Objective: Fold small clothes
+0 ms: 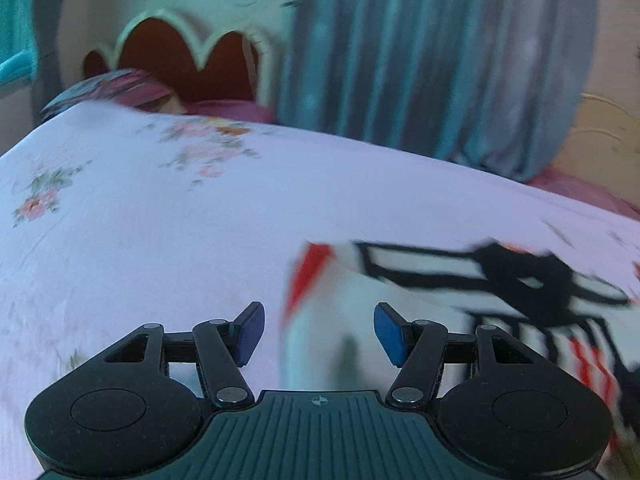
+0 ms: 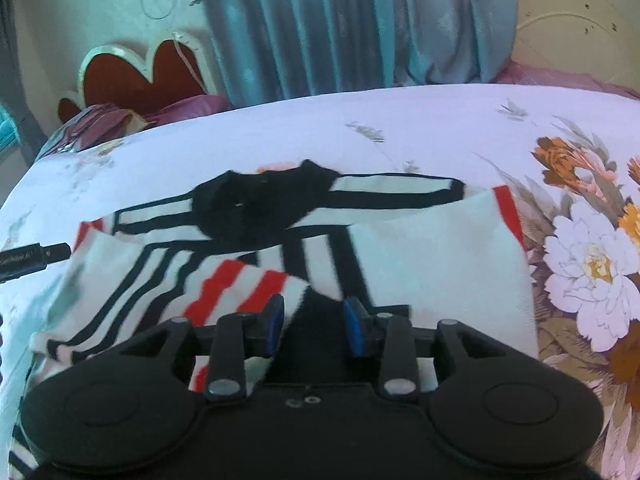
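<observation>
One small shirt (image 2: 420, 256) lay on the bedsheet (image 2: 360, 120); we figured it soft, light and floppy, best pinched at a hem. Left gripper (image 1: 318, 334) gaped empty beside it, right gripper (image 2: 314, 324) parted over its stripes.

Floral bedsheet (image 2: 440, 120), blue curtain (image 2: 320, 32), scalloped headboard (image 2: 160, 72)

blur: garment (image 1: 500, 280) smeared in left view | cut off: garment's near hem behind right gripper (image 2: 314, 322)

No legible txt or nos. anywhere. Faint print on black connector (image 2: 28, 262) at left edge of right wrist view, too blurry to read.
</observation>
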The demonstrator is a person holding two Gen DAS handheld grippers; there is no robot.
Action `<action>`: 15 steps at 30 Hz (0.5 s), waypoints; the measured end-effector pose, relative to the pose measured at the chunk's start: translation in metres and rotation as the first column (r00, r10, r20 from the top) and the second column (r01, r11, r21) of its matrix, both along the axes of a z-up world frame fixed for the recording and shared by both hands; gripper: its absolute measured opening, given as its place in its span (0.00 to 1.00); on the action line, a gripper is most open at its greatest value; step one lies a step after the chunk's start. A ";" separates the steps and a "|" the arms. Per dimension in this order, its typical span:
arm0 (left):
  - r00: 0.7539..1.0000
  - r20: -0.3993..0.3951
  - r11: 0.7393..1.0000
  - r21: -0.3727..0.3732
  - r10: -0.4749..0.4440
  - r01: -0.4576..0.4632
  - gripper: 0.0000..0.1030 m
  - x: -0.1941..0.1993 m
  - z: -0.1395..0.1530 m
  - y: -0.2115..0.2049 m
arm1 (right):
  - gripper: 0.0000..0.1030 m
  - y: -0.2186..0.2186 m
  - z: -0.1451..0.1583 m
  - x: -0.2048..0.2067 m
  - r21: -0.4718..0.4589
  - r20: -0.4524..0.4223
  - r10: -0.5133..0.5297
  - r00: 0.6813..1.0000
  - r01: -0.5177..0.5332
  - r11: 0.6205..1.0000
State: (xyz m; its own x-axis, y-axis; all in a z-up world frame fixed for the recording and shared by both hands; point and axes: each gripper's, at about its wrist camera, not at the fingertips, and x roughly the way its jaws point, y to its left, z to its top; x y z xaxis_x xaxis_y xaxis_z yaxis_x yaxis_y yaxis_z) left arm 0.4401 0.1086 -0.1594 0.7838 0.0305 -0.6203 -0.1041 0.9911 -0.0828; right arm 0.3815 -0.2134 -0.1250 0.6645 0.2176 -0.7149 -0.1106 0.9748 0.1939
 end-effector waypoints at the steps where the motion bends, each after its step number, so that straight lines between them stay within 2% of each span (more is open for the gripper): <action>1: 1.000 -0.001 1.000 0.000 -0.021 0.021 0.59 -0.009 0.000 -0.006 | 0.32 0.004 0.000 -0.002 -0.001 0.000 0.015 1.000 -0.015 1.000; 5: 0.996 -0.040 0.997 0.021 -0.078 0.079 0.59 -0.043 -0.012 -0.025 | 0.32 0.018 -0.007 -0.009 -0.043 -0.018 0.056 0.998 -0.057 0.997; 7: 0.993 -0.072 0.993 0.068 -0.089 0.094 0.58 -0.052 -0.025 -0.029 | 0.32 0.017 -0.015 -0.013 -0.094 -0.030 0.055 0.998 -0.057 0.994; 9: 0.993 -0.044 0.984 0.143 -0.105 0.110 0.58 -0.059 -0.034 -0.031 | 0.31 0.013 -0.020 -0.018 -0.135 -0.014 0.060 0.998 -0.061 0.989; 10: 0.993 -0.041 0.981 0.156 -0.108 0.113 0.58 -0.059 -0.034 -0.032 | 0.31 0.010 -0.021 -0.018 -0.134 -0.012 0.060 0.998 -0.061 0.989; 15: 0.998 -0.044 0.992 0.108 -0.054 0.059 0.59 -0.063 -0.015 -0.035 | 0.34 0.005 -0.012 -0.023 -0.121 -0.026 0.038 0.999 -0.041 0.992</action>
